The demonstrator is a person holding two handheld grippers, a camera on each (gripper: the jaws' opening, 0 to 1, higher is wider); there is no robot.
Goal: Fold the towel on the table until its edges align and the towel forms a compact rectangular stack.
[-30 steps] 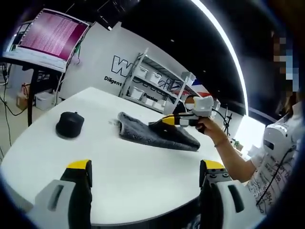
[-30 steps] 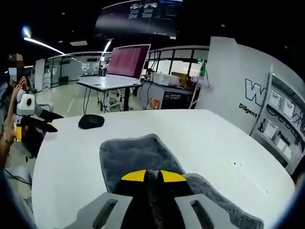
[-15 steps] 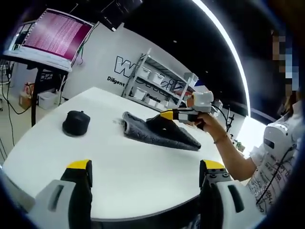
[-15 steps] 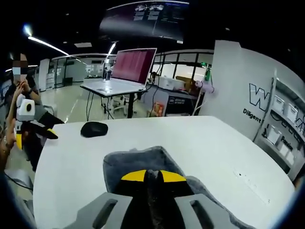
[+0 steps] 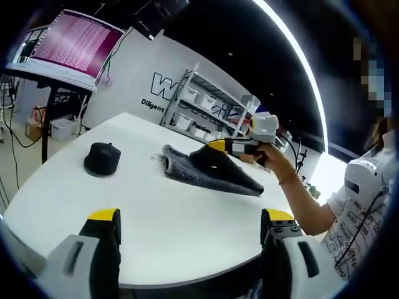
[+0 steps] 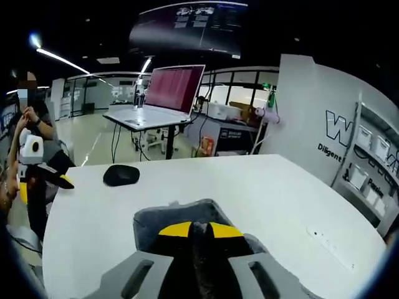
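Grey towel (image 5: pixel 209 175) on the white worktop (image 5: pixel 156 218), partly folded.
From my left gripper view I see the dark grey, fuzzy cloth lying as a long wedge, one part raised into a peak. In my right gripper view a fold of it (image 6: pixel 177 215) is pinched up while the rest stays flat on the worktop.

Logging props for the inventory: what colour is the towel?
Dark grey towel, clearest in the left gripper view.
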